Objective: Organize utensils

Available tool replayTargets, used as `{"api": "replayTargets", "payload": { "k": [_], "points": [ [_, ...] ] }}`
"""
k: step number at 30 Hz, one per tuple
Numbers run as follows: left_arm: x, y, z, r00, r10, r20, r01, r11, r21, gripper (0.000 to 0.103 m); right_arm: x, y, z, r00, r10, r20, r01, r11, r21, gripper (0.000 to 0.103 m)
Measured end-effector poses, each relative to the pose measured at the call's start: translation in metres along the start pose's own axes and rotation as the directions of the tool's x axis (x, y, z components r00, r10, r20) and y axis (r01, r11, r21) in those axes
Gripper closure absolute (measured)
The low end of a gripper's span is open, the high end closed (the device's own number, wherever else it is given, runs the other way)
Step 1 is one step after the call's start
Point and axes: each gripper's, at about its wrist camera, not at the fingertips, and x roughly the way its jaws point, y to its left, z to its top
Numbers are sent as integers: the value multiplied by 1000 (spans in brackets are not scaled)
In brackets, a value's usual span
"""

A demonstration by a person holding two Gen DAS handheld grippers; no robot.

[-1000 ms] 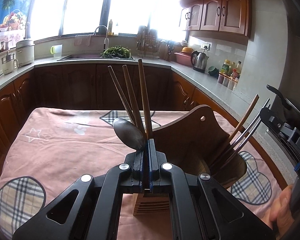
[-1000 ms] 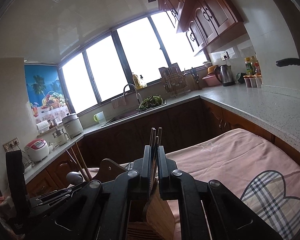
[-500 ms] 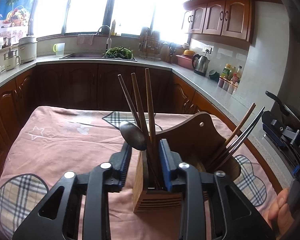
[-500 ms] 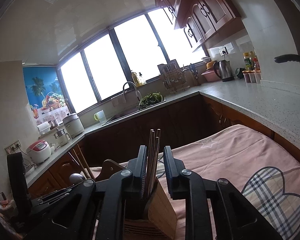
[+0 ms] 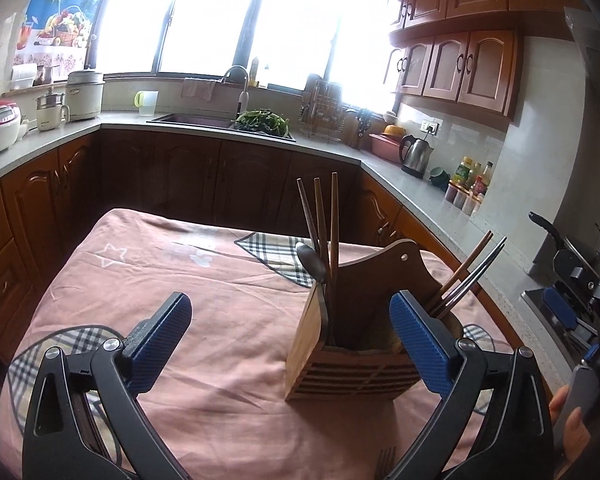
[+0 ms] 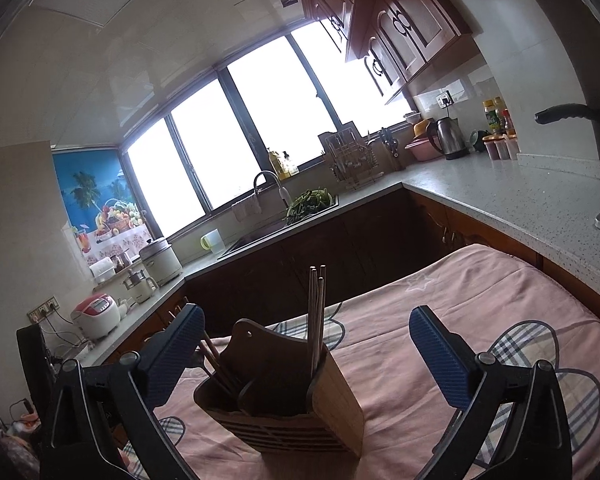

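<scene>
A wooden utensil holder (image 5: 352,364) stands on the pink tablecloth (image 5: 188,284). Its left compartment holds wooden chopsticks (image 5: 320,216) and a metal spoon (image 5: 311,262). Its right compartment holds more chopsticks (image 5: 472,272). My left gripper (image 5: 290,336) is open and empty, just in front of the holder. In the right wrist view the same holder (image 6: 284,408) stands with metal chopsticks (image 6: 317,312) upright in it. My right gripper (image 6: 306,344) is open and empty, its pads wide on either side of the holder.
A fork's tines (image 5: 386,462) show at the table's near edge. Kitchen counters with a sink (image 5: 204,120), kettle (image 5: 416,156) and bottles (image 5: 472,184) surround the table. A pan handle (image 6: 572,114) juts out at the right.
Both grippers have opened wide, letting go of the chopsticks they held in the holder, and both have drawn back from it.
</scene>
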Motion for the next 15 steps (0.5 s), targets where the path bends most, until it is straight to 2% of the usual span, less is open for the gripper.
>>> {"api": "replayTargets", "payload": {
  "k": [6, 15],
  "points": [
    [-30, 4, -6, 1000, -4, 19, 4, 1000, -11, 1, -20, 10, -6, 1000, 25, -13, -26, 1000, -14, 0],
    [-69, 11, -25, 999, -31, 8, 32, 996, -80, 0, -49, 24, -15, 998, 49, -33, -49, 999, -9, 0]
  ]
}}
